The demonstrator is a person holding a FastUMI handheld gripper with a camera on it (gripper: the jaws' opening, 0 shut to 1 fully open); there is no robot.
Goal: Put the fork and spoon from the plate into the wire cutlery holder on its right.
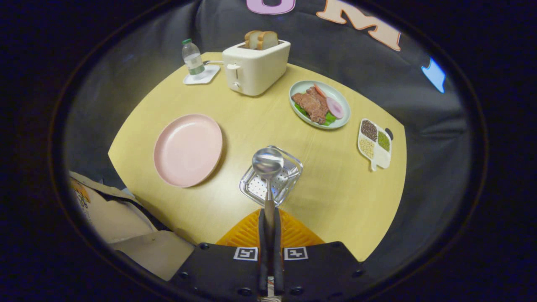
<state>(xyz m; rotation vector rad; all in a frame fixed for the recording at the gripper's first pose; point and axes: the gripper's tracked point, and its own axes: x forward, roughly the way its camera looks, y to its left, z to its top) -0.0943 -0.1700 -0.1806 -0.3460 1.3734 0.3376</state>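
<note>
Your gripper [268, 218] is clamped tight on the spoon [267, 163] handle, bowl hanging over the wire cutlery holder [289, 178], just right of the pink plate [187, 149]. Looks like spoon drop-off w/ plate bare. Next: tip it handle-down into holder, then release.

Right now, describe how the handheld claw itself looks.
The claw has a broad black body studded with round screws, two square black-and-white coded markers on its front edge, and two long narrow fingers lying close side by side. An orange ribbed panel sits beneath them.
</note>
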